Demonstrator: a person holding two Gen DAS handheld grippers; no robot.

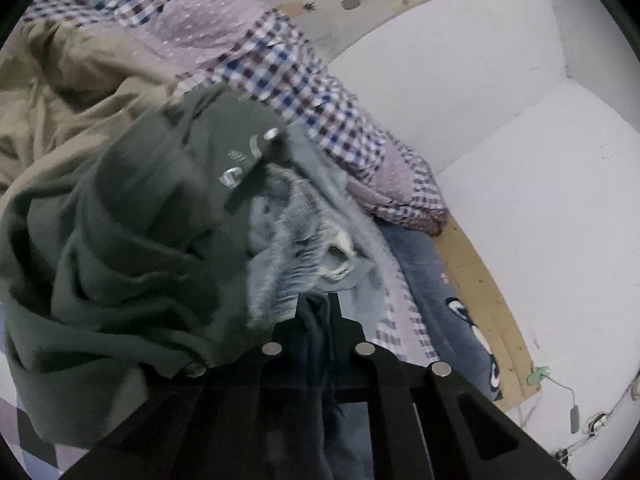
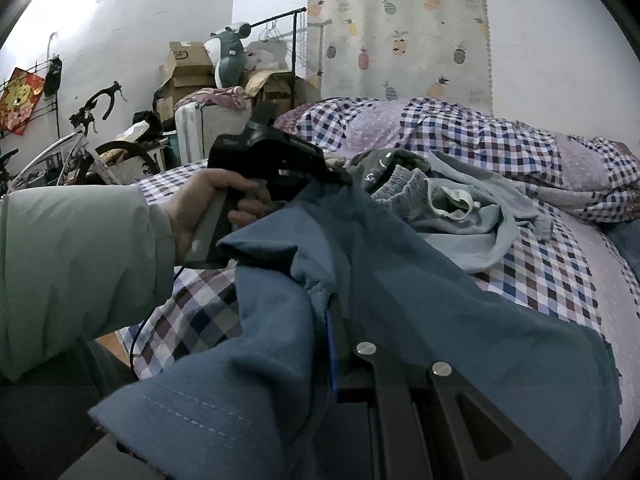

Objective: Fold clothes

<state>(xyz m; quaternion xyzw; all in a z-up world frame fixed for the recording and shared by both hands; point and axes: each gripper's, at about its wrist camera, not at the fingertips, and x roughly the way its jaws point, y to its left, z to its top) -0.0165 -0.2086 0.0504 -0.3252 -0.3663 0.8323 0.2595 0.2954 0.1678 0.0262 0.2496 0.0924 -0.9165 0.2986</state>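
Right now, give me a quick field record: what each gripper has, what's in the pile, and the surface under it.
left gripper: shut on a fold of the blue garment
right gripper: shut on the blue garment, cloth draped over its fingers
held garment: lifted between both grippers, not yet folded
pile: dark green garment, light blue shorts, tan garment
surface: bed with checked sheet
behind pile: checked quilt

Home bedroom: checked bedding point(image 2: 460, 128), bicycle point(image 2: 80, 148), stacked boxes point(image 2: 188, 68).
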